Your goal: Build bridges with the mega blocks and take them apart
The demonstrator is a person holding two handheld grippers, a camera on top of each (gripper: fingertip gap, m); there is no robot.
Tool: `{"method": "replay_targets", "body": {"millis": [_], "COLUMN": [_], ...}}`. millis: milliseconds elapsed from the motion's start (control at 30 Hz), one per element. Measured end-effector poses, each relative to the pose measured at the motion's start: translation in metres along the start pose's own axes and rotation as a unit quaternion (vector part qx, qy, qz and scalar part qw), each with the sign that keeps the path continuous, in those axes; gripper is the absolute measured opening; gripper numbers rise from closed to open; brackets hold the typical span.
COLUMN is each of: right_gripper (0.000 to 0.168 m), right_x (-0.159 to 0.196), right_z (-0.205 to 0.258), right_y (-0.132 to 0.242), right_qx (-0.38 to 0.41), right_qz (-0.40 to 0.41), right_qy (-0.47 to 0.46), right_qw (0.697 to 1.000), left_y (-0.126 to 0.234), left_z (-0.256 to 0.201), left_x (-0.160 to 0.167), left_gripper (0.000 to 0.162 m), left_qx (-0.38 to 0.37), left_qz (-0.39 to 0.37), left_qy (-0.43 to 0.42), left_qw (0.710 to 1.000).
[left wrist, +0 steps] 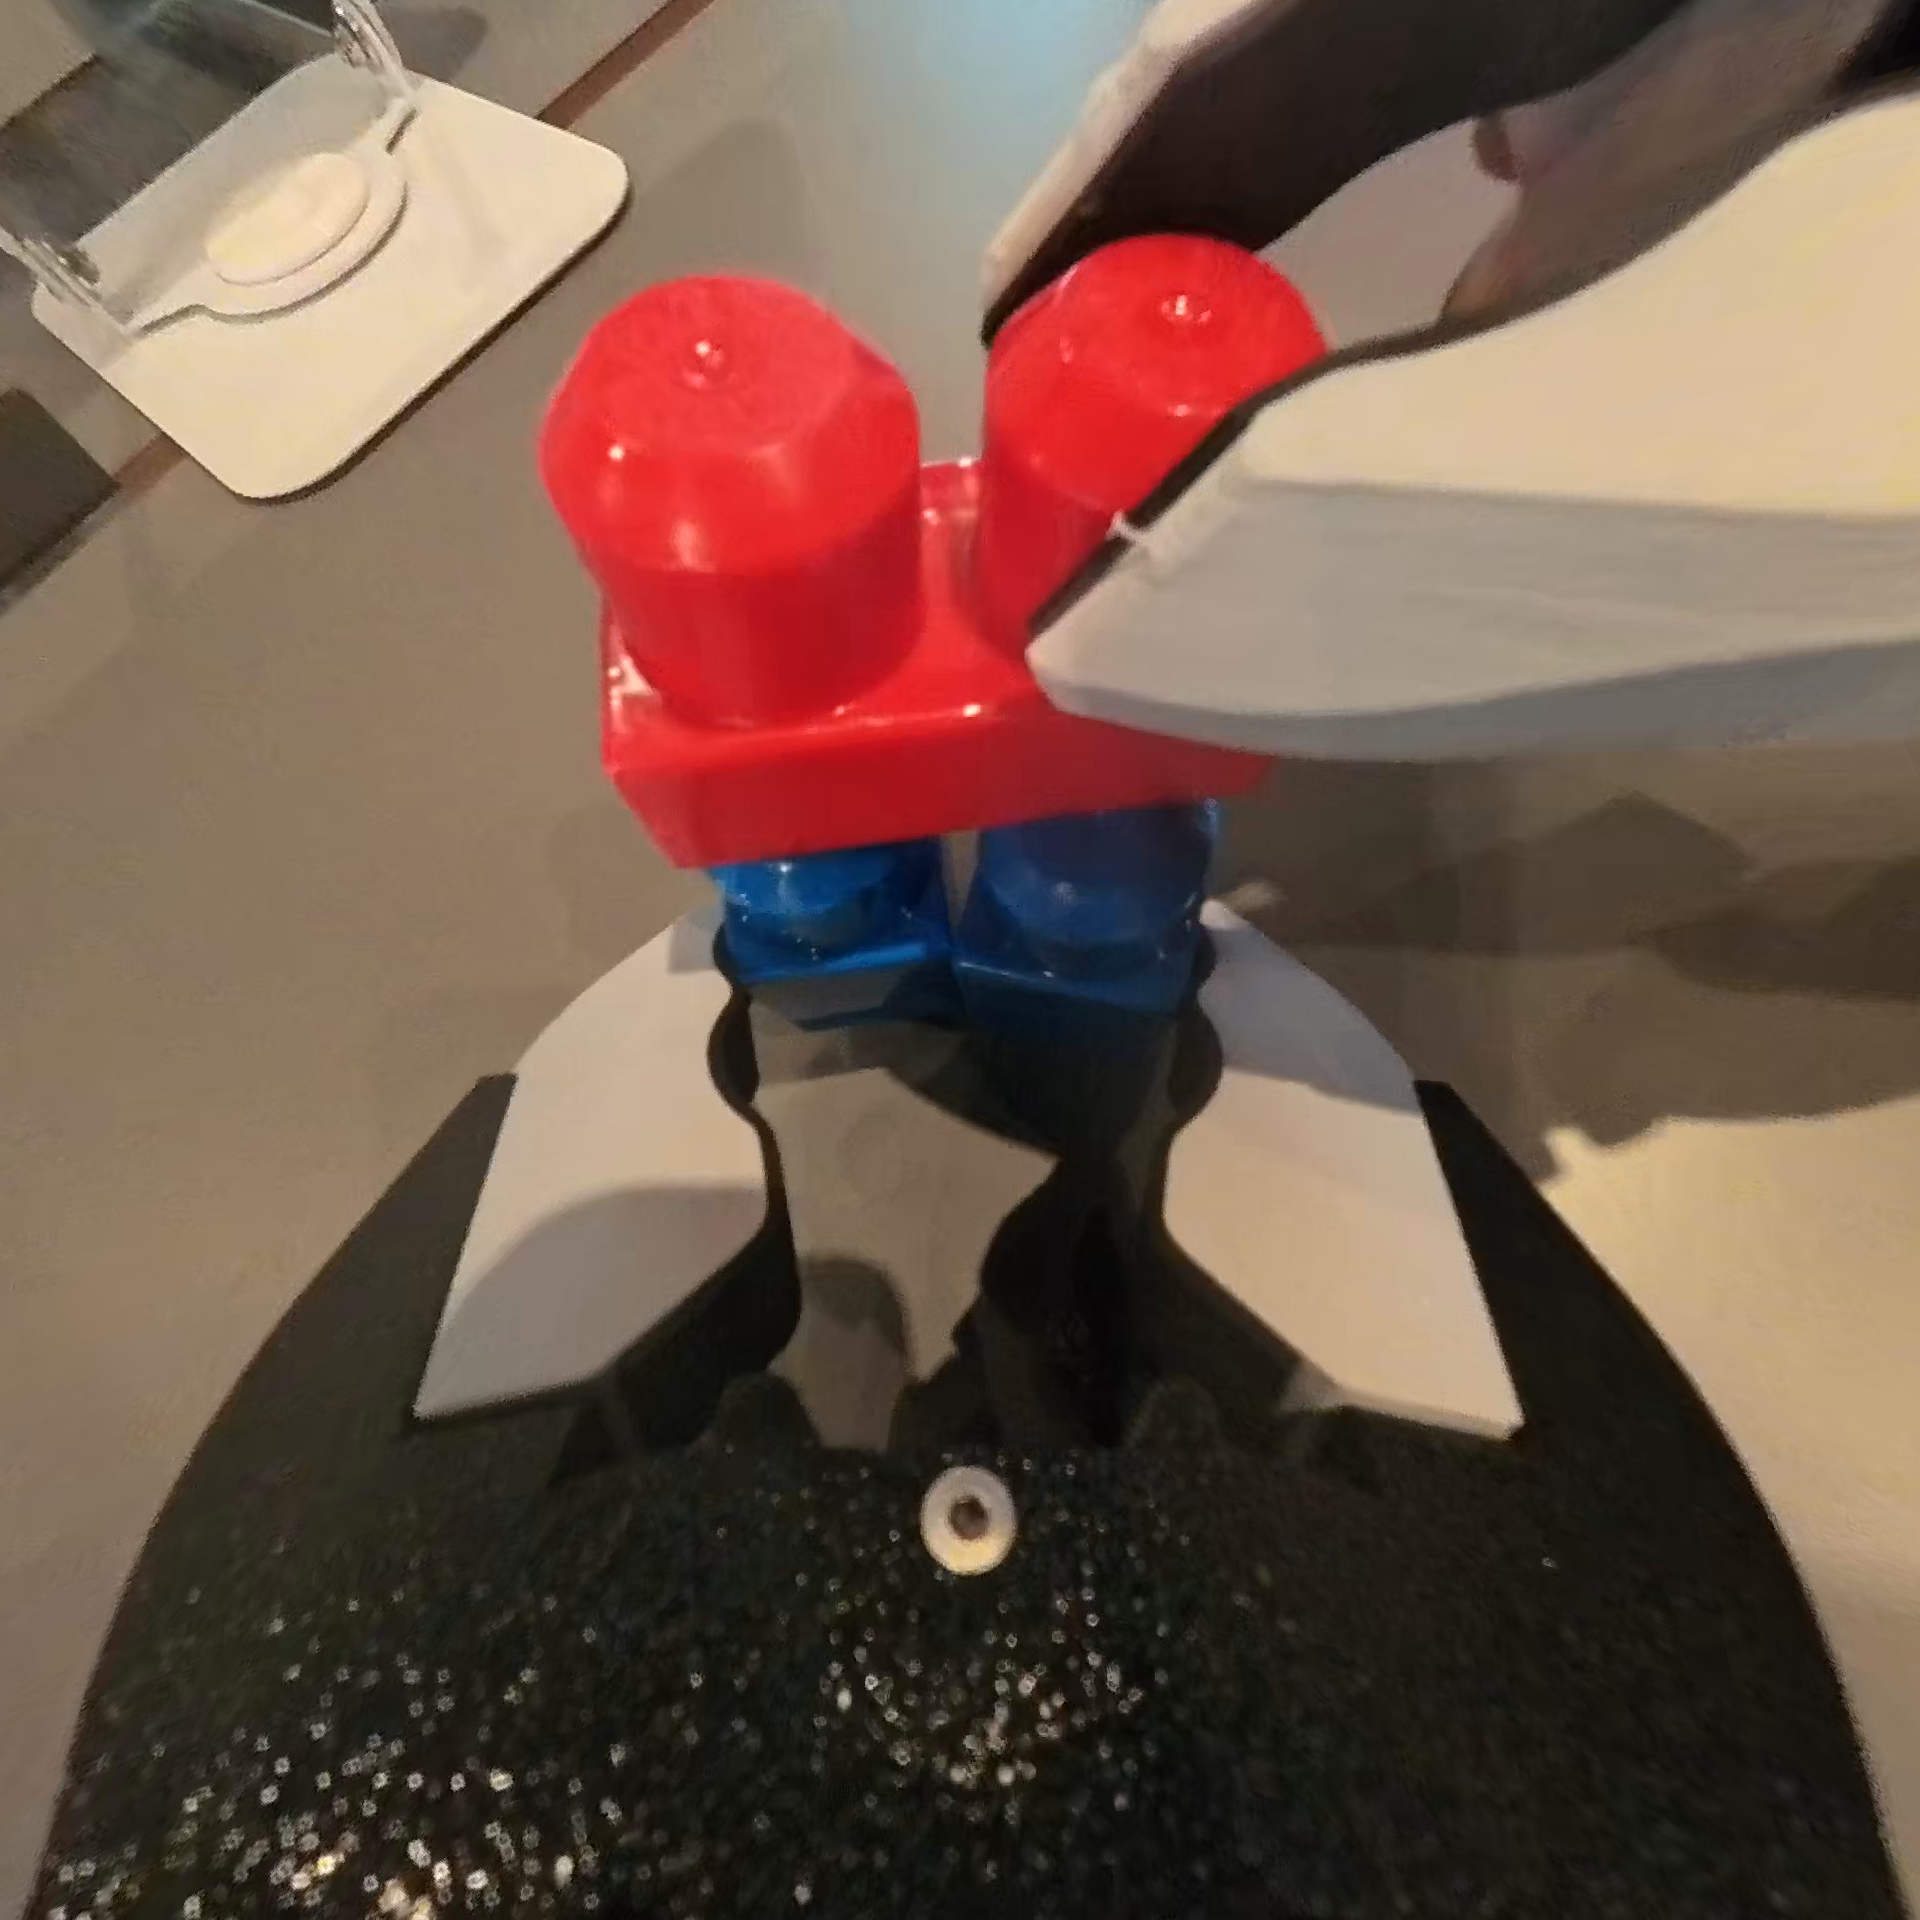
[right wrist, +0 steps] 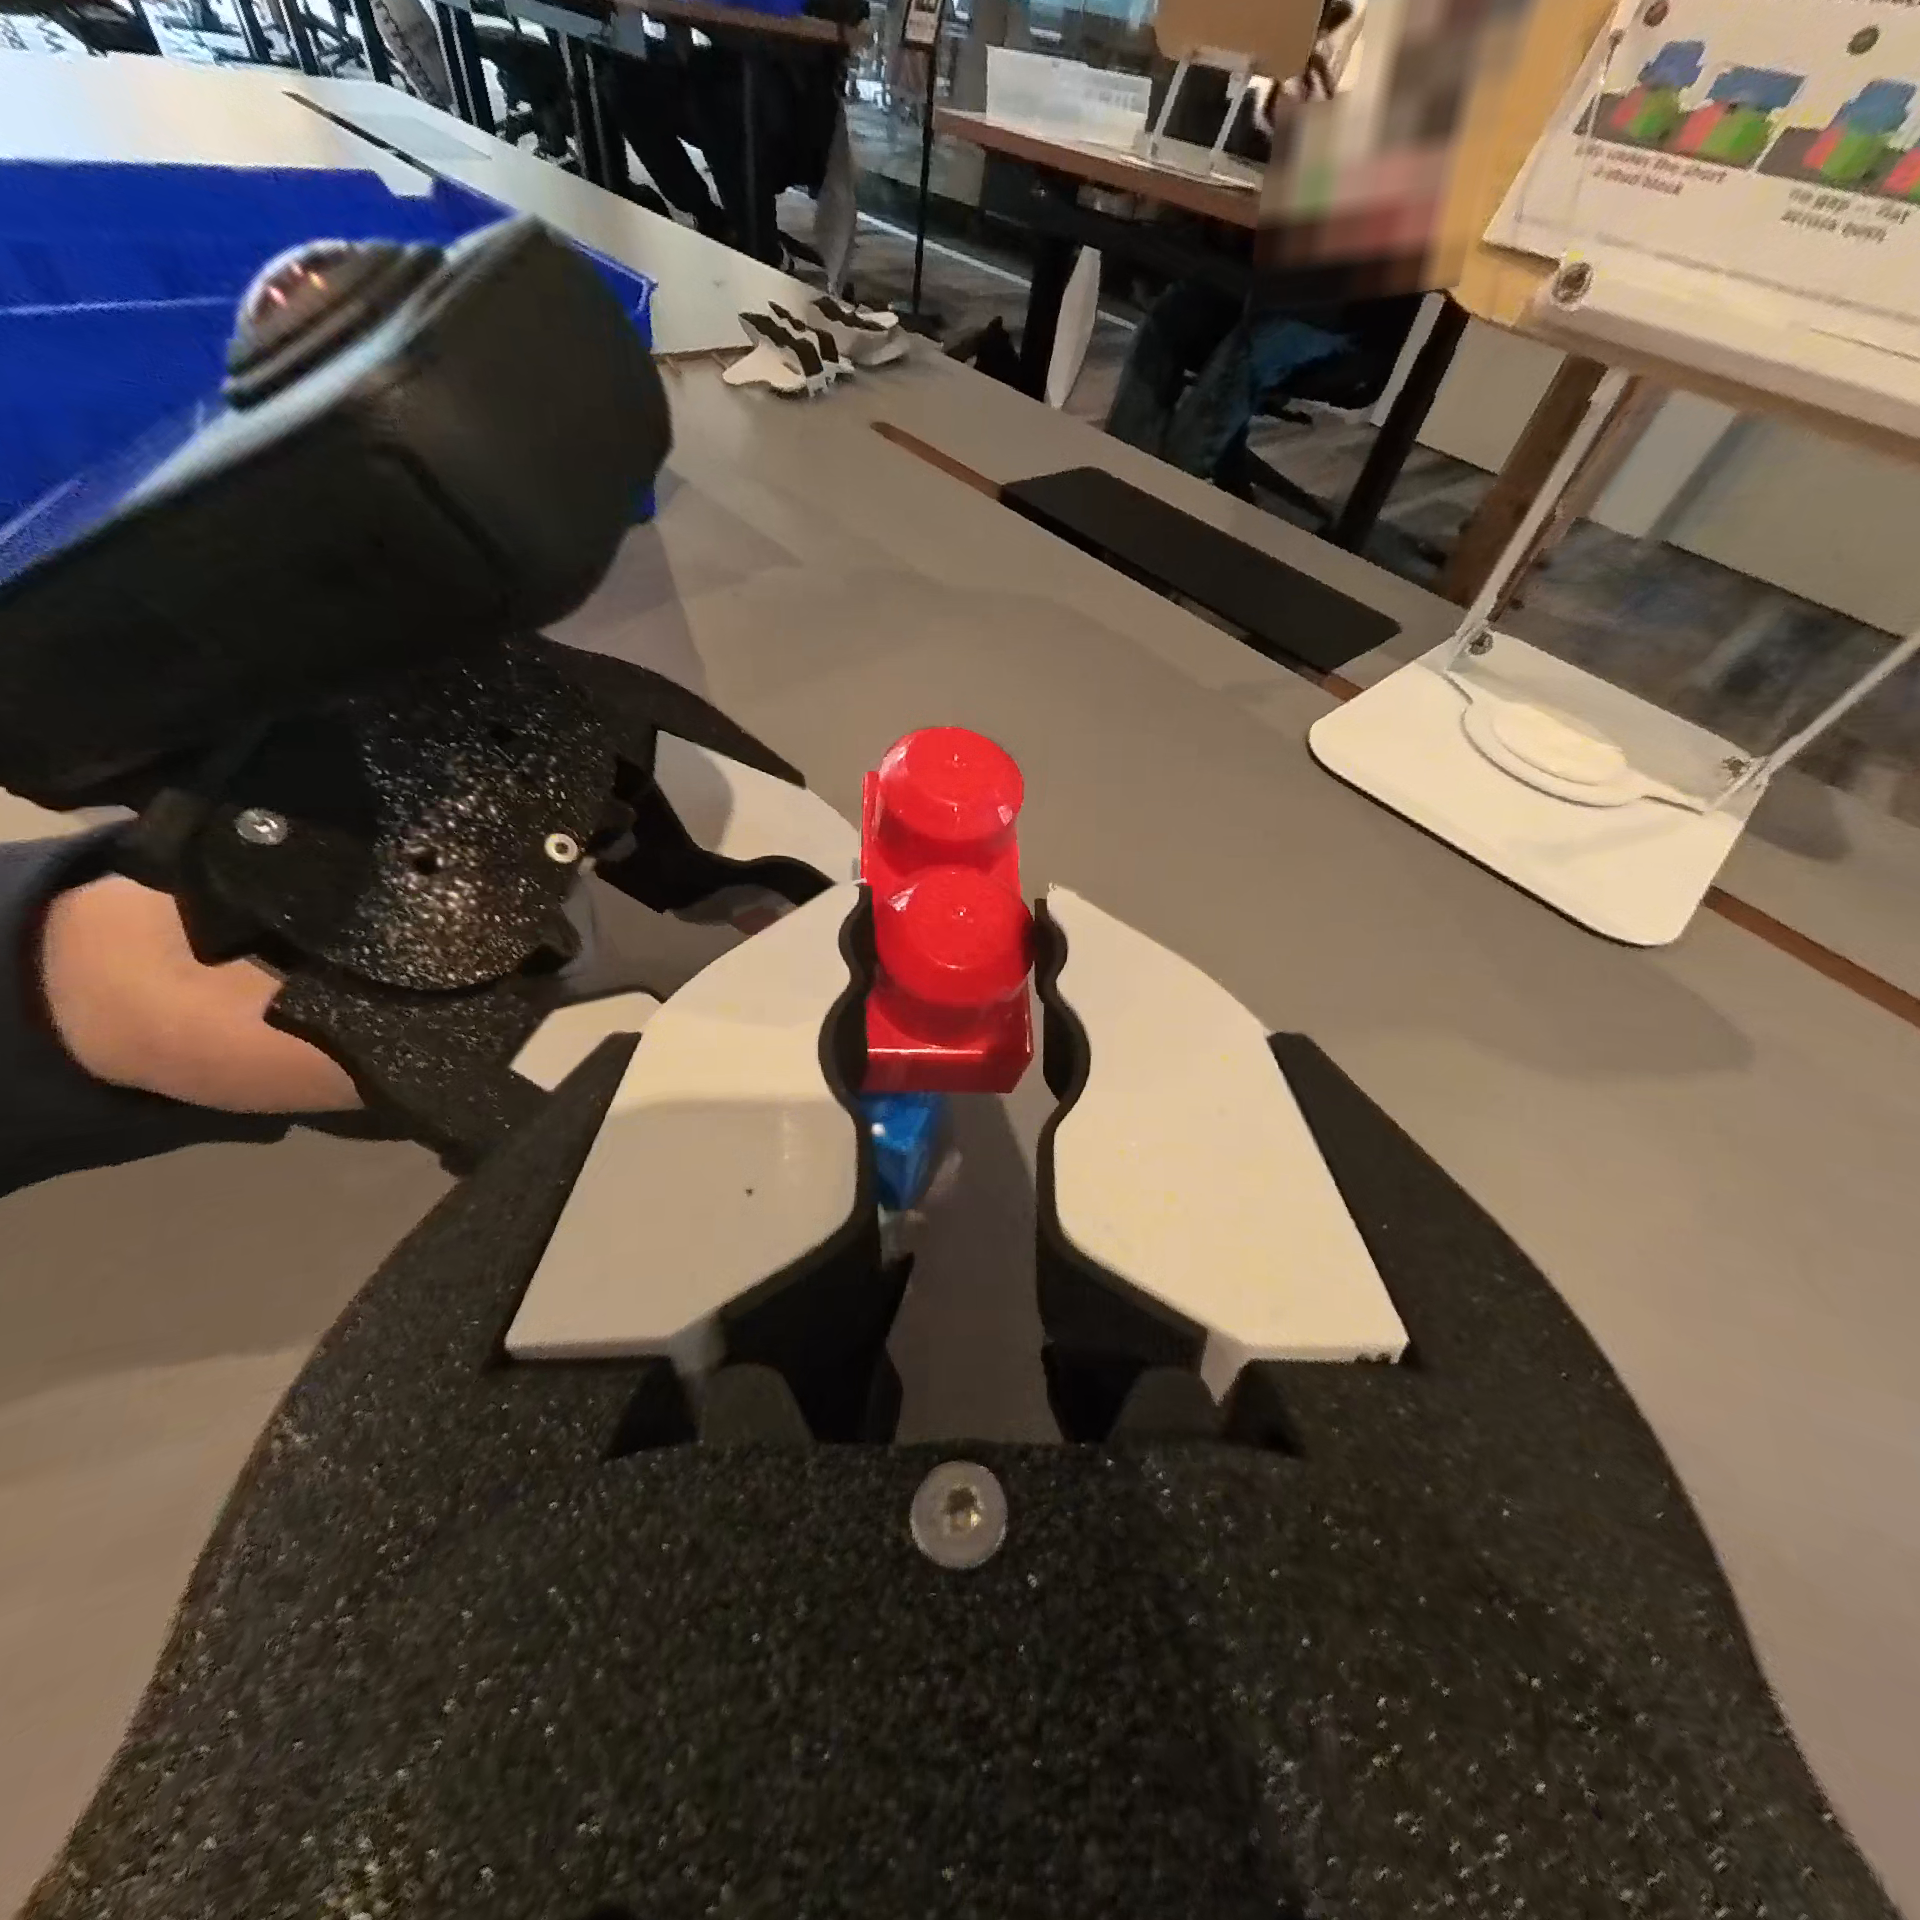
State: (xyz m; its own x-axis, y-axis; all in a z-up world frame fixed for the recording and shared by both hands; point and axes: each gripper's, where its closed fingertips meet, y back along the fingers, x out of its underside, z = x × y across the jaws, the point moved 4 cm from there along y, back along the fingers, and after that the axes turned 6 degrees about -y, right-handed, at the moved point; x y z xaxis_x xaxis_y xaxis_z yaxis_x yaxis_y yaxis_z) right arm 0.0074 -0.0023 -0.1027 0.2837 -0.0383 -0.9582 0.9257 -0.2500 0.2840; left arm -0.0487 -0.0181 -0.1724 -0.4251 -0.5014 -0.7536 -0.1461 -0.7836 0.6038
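The red block (left wrist: 883, 623) is seated across two blue blocks (left wrist: 966, 935) as a bridge cap; whether it is being pressed on or pulled off cannot be told. Either way, the step is best done with the force kept straight along the studs, the base held square and not twisted, so the blue pair is not split apart. A tilt is already visible in the left wrist view: the red block sits slightly raised over the far-left blue stud.

Left gripper (left wrist: 961, 935): the fingers are partly closed and clamped on the two blue blocks, one white pad on each outer side, near the tips. The blue blocks are held side by side between the tips, a thin seam between them. Whether they rest on the grey table (left wrist: 260, 883) cannot be told.

Right gripper (right wrist: 951, 977): the fingers are narrowed to one stud's width and clamped on the nearer red stud, the black wavy pads (right wrist: 847, 997) touching it on both sides. The second stud is seen just beyond the tips. A blue block (right wrist: 906, 1143) shows below the red one, between the fingers.

In the right wrist view, the left gripper (right wrist: 727, 883) comes in from the left of the fingers, gripped by a hand (right wrist: 135, 997). An acrylic stand (right wrist: 1558, 769) stands well apart, beyond the right finger.
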Motion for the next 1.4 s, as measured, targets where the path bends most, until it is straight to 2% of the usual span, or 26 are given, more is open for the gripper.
{"method": "replay_targets", "body": {"millis": [200,500,633,800,1400], "right_gripper": [0.029,0.029,0.029,0.029,0.029], "right_x": [-0.001,-0.006,-0.011,-0.004,-0.001], "right_z": [0.002,0.003,-0.017,-0.036,-0.024], "right_y": [0.001,0.006,0.016,0.018,0.011], "right_qx": [0.020,0.010,0.039,0.057,0.038], "right_qz": [0.016,-0.014,-0.051,-0.052,-0.041], "right_qy": [0.004,-0.003,-0.020,-0.041,-0.017], "right_qw": [1.000,1.000,0.998,0.996,0.998], "left_y": [0.000,0.003,0.005,0.007,0.007], "left_z": [-0.001,0.001,0.007,0.011,0.006], "left_x": [-0.003,-0.003,0.002,0.008,0.007], "left_gripper": [0.078,0.078,0.078,0.078,0.078], "left_qx": [-0.007,-0.015,-0.017,-0.002,0.003], "left_qz": [-0.002,-0.007,-0.005,0.000,-0.002], "left_qy": [-0.004,-0.008,-0.003,0.019,-0.009], "left_qw": [1.000,1.000,1.000,1.000,1.000]}}
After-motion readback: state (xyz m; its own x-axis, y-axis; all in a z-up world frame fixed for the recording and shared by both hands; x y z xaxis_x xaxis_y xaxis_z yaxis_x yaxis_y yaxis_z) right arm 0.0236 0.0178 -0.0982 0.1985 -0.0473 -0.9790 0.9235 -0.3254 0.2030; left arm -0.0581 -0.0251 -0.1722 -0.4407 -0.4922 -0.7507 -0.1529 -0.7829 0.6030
